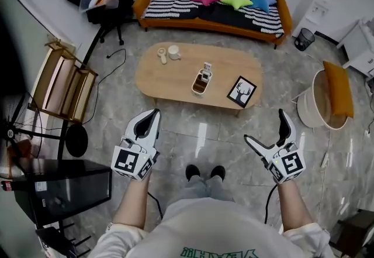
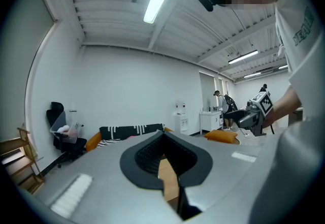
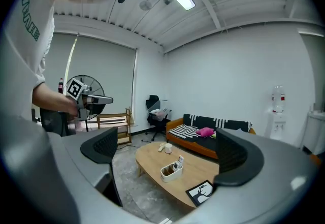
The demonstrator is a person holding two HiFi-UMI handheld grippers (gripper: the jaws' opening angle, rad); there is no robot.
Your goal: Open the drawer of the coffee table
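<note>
Left gripper (image 1: 155, 113) nearest, low before knees, jaws pressed together on nothing. Own view mostly blocked by meeting pads: sliver of wood below, two people (image 2: 222, 101) at far counter, seen only there. Right gripper (image 1: 264, 126) jaws wide apart, empty. Own view frames coffee table (image 3: 150, 161) between them, well apart from fingers. Head view alone shows whole oval tabletop: caddy (image 1: 201, 82), picture frame (image 1: 241, 91), cup (image 1: 173, 51). Grey tiled floor (image 1: 198, 128); striped sofa (image 1: 210, 8) beyond table. Drawer not made out in any view.
</note>
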